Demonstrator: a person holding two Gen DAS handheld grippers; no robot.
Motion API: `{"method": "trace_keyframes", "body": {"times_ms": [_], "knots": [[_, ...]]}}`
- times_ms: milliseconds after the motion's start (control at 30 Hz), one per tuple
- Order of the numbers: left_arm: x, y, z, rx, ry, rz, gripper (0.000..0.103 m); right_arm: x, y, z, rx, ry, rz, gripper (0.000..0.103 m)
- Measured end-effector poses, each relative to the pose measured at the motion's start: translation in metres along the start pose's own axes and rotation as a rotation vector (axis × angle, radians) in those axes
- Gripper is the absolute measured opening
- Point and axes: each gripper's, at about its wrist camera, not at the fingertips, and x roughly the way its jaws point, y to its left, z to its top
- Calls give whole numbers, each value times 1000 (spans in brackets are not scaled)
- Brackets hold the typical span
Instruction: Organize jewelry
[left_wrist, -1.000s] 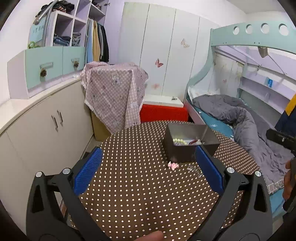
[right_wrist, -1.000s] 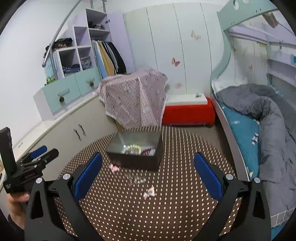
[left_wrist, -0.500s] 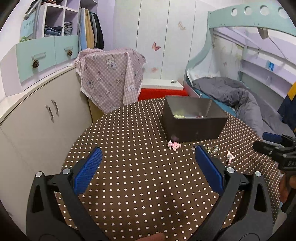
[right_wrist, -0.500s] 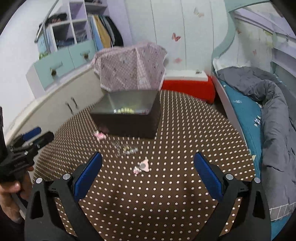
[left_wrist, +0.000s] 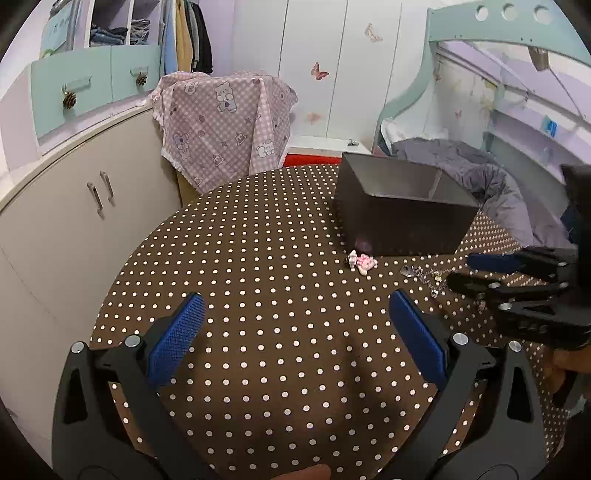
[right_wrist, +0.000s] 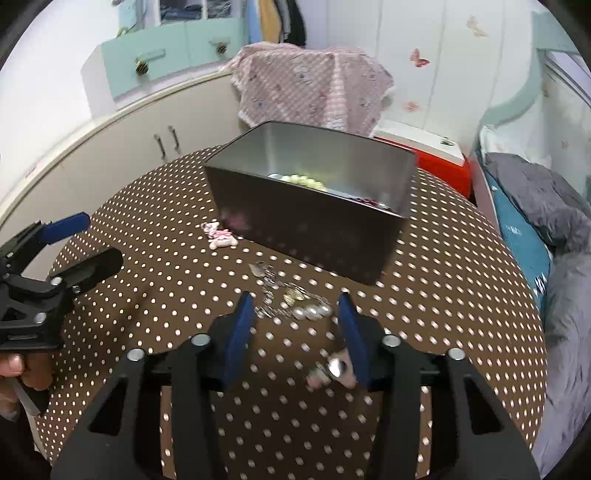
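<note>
Right claw narrowed, spread around chain; beads visible right view only.

Box sits on the table, beads inside. Charm lies at its front-left corner. Chain lies before it.

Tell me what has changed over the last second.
The right claw has come down and forward to the pearl and chain pile, its fingers narrowed around it but not shut. The left claw also dropped closer to the table, open. The box and pink charm stayed put.
</note>
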Motion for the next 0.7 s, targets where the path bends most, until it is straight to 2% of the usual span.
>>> {"method": "trace_keyframes", "body": {"times_ms": [200, 300, 467, 700], "knots": [[7, 1, 1, -9, 30, -22, 97, 16, 3, 1, -12, 37, -2, 10], [9, -2, 3, 0, 29, -27, 97, 18, 2, -1, -9, 34, -5, 7], [22, -18, 15, 93, 27, 7, 97, 12, -3, -3, 9, 15, 14, 6], [62, -36, 33, 165, 112, -6, 97, -15, -17, -2, 77, -53, 65, 6]]}}
